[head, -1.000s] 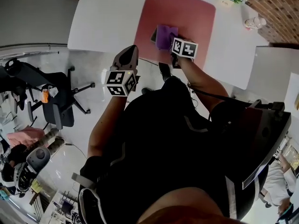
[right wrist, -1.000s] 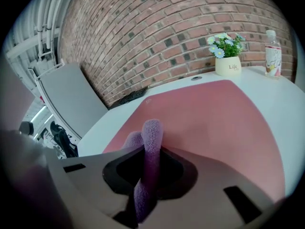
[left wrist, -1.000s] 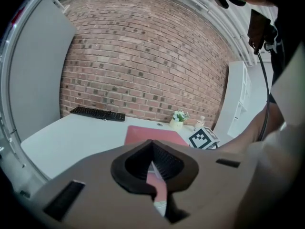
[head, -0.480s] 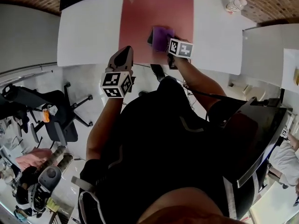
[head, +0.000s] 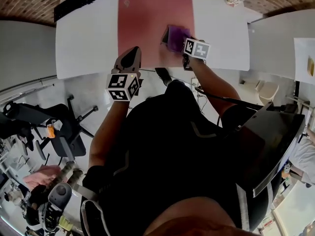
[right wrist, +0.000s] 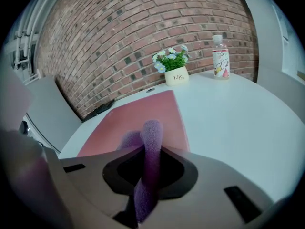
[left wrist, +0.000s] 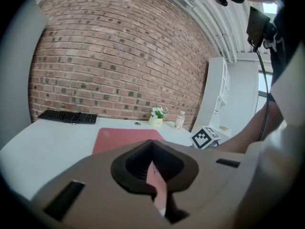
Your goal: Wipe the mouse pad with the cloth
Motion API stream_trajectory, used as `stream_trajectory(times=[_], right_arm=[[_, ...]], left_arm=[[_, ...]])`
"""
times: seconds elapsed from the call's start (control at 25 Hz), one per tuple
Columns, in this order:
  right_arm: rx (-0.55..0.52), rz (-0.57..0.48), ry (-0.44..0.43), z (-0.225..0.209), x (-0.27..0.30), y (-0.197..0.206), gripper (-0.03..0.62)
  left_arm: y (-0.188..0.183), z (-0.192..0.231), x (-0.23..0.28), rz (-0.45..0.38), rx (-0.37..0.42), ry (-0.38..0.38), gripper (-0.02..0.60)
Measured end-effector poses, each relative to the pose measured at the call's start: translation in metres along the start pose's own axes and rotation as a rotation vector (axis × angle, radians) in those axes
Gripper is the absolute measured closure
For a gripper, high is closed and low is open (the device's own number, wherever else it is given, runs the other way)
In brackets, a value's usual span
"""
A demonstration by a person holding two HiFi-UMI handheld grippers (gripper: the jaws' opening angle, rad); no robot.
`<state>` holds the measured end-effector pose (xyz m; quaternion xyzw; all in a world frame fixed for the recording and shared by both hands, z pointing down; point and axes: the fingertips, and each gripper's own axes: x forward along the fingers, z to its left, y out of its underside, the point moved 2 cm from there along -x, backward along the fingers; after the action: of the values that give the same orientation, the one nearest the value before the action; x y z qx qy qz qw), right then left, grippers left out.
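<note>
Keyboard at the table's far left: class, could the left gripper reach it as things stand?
Probably yes. The left gripper hangs empty over the near edge of the table, with only bare top between it and the keyboard.

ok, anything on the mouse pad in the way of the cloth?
Nothing visible. The right gripper holds the cloth at the mouse pad's right side; the rest of the pad is bare. The keyboard, flower pot and bottle all sit off it on the table.

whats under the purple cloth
The pink mouse pad is beneath the cloth; the patch right under it is covered and can't be seen.
</note>
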<state>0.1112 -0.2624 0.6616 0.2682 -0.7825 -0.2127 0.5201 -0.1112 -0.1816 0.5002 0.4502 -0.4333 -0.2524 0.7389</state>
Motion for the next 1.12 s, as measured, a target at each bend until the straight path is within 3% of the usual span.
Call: stream_trajectory(times=[0.64, 0.96, 1.12], right_arm=[[0.024, -0.05, 0.152, -0.09, -0.041, -0.03, 0.534], [-0.084, -0.194, 0.231, -0.12, -0.073, -0.101, 0.534], [-0.138, -0.189, 0.271, -0.12, -0.059, -0.115, 0.534]], left_arm=[[-0.01, -0.012, 0.019, -0.002, 0.02, 0.073, 0.577], [-0.025, -0.012, 0.029, -0.023, 0.018, 0.082, 0.577], [-0.032, -0.011, 0.034, -0.026, 0.019, 0.077, 0.577]])
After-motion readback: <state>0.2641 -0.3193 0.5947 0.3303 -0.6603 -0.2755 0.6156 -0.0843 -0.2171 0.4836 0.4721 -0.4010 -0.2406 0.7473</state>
